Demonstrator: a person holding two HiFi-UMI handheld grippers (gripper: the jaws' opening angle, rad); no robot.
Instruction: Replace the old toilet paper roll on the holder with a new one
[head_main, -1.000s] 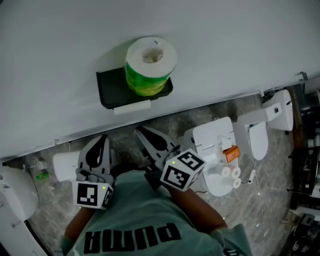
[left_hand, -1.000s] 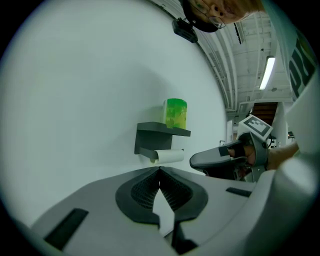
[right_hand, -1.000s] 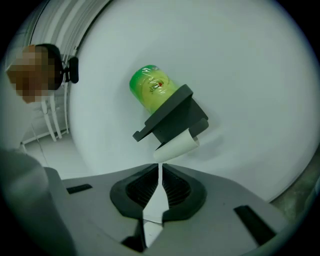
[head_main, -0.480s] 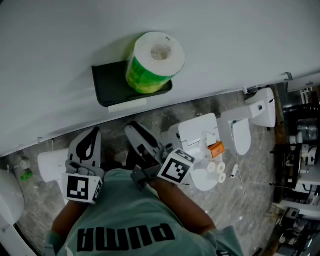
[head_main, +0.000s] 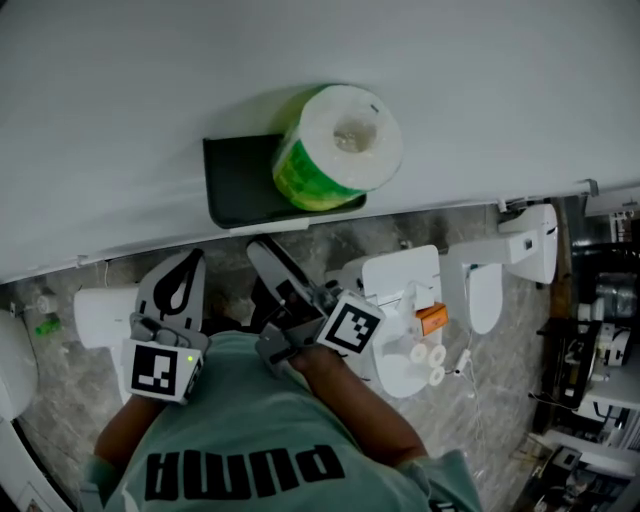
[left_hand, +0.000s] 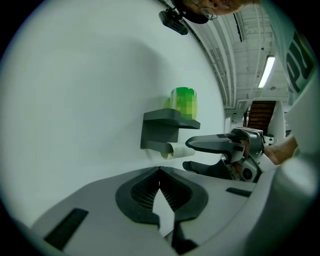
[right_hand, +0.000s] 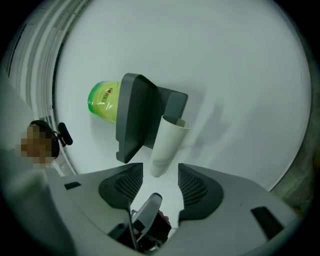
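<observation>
A black shelf holder (head_main: 235, 180) is fixed to the white wall, and a new roll in green wrap (head_main: 340, 145) stands on it. Under the shelf hangs the old bare tube (right_hand: 167, 142), also visible in the left gripper view as a pale tube (left_hand: 175, 149). My right gripper (right_hand: 160, 176) is open, rolled on its side. Its jaws have just been opening, and the tube's end sits just ahead of the gap, touching neither pad. From the head view the right gripper (head_main: 262, 252) points at the wall below the shelf. My left gripper (left_hand: 159, 172) is shut and empty, held low at the left (head_main: 185, 268).
White toilets (head_main: 405, 290) (head_main: 500, 270) stand on the marbled floor to the right, with an orange item (head_main: 432, 318) and small white rolls (head_main: 425, 362) on one. Another white fixture (head_main: 100, 310) is at the left. The person's green shirt (head_main: 250, 450) fills the bottom.
The right gripper has rolled onto its side, moved closer to the wall beneath the shelf, and its jaws have parted. The left gripper has shifted only slightly.
</observation>
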